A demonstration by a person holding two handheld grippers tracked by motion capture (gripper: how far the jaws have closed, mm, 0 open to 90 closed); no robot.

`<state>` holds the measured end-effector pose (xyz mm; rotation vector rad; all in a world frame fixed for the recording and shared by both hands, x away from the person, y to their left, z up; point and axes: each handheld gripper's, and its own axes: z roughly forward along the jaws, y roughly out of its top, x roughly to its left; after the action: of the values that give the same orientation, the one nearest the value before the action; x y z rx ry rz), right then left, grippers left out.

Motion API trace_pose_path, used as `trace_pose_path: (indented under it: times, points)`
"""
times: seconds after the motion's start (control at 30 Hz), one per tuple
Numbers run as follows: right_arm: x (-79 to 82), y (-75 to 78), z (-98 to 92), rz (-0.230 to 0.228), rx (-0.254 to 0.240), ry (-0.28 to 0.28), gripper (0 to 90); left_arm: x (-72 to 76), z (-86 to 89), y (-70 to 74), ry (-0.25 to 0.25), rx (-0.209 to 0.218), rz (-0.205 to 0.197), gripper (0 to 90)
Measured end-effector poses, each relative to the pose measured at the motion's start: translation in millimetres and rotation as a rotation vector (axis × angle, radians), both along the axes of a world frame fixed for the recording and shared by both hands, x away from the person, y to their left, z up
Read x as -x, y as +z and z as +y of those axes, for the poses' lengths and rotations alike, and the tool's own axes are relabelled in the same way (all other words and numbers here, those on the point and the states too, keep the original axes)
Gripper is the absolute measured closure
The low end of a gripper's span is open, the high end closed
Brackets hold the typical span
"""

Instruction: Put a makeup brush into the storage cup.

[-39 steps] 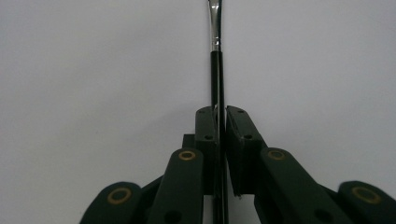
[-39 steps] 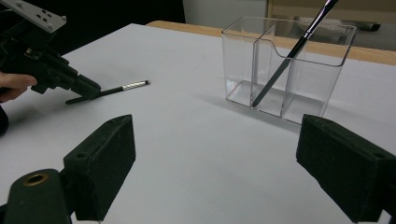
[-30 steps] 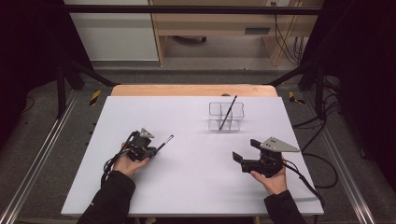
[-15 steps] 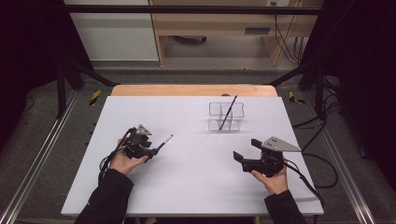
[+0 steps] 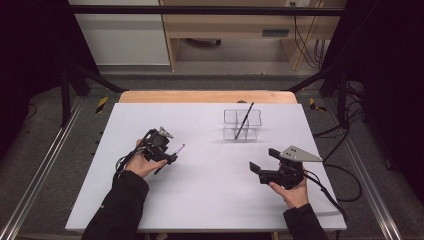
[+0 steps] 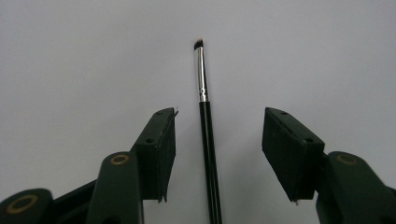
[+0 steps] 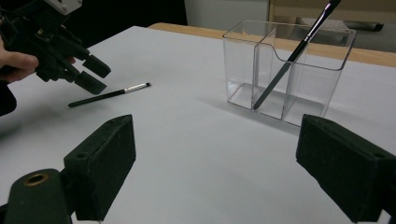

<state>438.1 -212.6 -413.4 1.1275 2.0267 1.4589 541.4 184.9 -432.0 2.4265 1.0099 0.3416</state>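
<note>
The left gripper [image 5: 167, 156] is hovering over a thin makeup brush [image 5: 170, 159] that is lying flat on the white table [image 5: 210, 200]. Its jaws have just been opening and are now standing apart, w/ the brush's black handle running up the gap between them, nearer the left pad but touching neither. In the left gripper view the brush [image 6: 205, 126] is pointing straight away from the gripper: glossy black round handle, then a bright silver ferrule, then a small dark angled bristle tip beyond the jaw tips.

The right gripper [image 5: 262, 169] is sitting low near the table's front right, jaws spread wide w/ nothing between them. From it, the brush [image 7: 109, 95] is lying ahead & to the left, under the left gripper [image 7: 88, 74].

A clear plastic organizer [image 7: 285, 70], boxy w/ thin see-through walls & several compartments, is standing ahead & to the right of the right gripper, well apart from the left one. A second brush [image 7: 294, 53] is leaning tilted inside it, its top poking above the rim.

The tabletop is matte, smooth & white, w/ a bare wooden strip [image 5: 200, 96] along the far edge. Open surface is lying between the two grippers & all around the loose brush; the left gripper is well in from the table's left edge.
</note>
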Motion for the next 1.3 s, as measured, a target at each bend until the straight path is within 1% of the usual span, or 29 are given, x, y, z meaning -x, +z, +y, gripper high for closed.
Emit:
trace_pose_path:
  times: [0.07, 0.1, 0.13, 0.17, 0.2, 0.23, 0.3, 0.37, 0.47, 0.5, 0.6, 0.63, 0.67, 0.73, 0.83, 0.87, 0.97, 1.13, 1.3]
  points:
    - [0.0, 0.1, -0.1, 0.001, -0.001, 0.001, 12.4, -3.1, -2.1, -0.7, 0.0, -0.013, 0.008, 44.2]
    - [-0.1, 0.0, -0.1, 0.002, 0.002, 0.001, 12.5, -5.7, -4.5, -2.9, 0.003, -0.041, 0.018, 47.0]
    - [-0.2, -0.1, 0.0, 0.003, 0.002, 0.002, 12.5, -7.0, -5.5, -4.4, 0.001, -0.051, 0.026, 48.6]
    - [-0.2, -0.1, 0.0, 0.003, 0.002, 0.002, 12.5, -7.0, -5.5, -4.4, 0.001, -0.051, 0.026, 50.5]
    - [-0.3, -0.3, 0.2, 0.004, 0.001, 0.003, 12.5, -8.9, -6.2, -6.5, -0.002, -0.058, 0.04, 50.5]
    - [-0.3, -0.5, 0.6, 0.006, 0.001, 0.003, 12.5, -9.7, -6.4, -7.4, -0.004, -0.064, 0.046, 52.9]
    - [-0.4, -0.6, 0.6, 0.006, 0.002, 0.003, 12.5, -11.2, -6.8, -10.1, -0.005, -0.07, 0.058, 55.0]
    - [-0.5, -0.6, 0.7, 0.007, 0.002, 0.003, 12.5, -12.6, -6.8, -13.1, -0.006, -0.09, 0.067, 59.4]
    - [-0.6, -0.7, 0.7, 0.008, 0.004, 0.003, 12.5, -13.5, -4.4, -15.8, -0.007, -0.091, 0.09, 64.1]
    - [-0.8, -0.9, 0.7, 0.009, 0.005, 0.004, 12.5, -12.9, -4.2, -16.4, -0.015, -0.096, 0.101, 65.3]
    - [-0.8, -1.2, 1.2, 0.012, 0.005, 0.005, 12.4, -12.4, -5.0, -17.2, -0.023, -0.096, 0.11, 67.3]
    - [-0.7, -1.3, 1.4, 0.013, 0.007, 0.006, 12.5, -12.2, -5.2, -17.3, -0.025, -0.094, 0.112, 70.3]
    - [-0.7, -1.2, 1.4, 0.013, 0.007, 0.007, 12.5, -11.8, -5.6, -17.5, -0.023, -0.091, 0.112, 71.2]
    - [-0.7, -1.1, 1.4, 0.013, 0.005, 0.007, 12.4, -12.2, -5.1, -17.2, -0.025, -0.092, 0.117, 71.8]
    - [-0.8, -1.3, 1.4, 0.014, 0.008, 0.008, 12.4, -11.9, -4.6, -17.2, -0.019, -0.086, 0.126, 75.7]
    - [-0.8, -1.3, 1.4, 0.014, 0.008, 0.008, 12.4, -11.5, -4.8, -17.1, -0.019, -0.088, 0.128, 75.7]
    - [-1.1, -1.8, 2.0, 0.016, 0.009, 0.01, 12.4, -9.6, -6.7, -17.2, -0.015, -0.092, 0.134, 80.5]
    - [-1.2, -2.1, 2.2, 0.019, 0.009, 0.012, 12.4, -10.6, -5.9, -17.0, -0.01, -0.086, 0.143, 81.9]
    - [-1.5, -2.5, 2.5, 0.022, 0.013, 0.013, 12.4, -9.8, -6.6, -17.0, -0.008, -0.089, 0.14, 83.0]
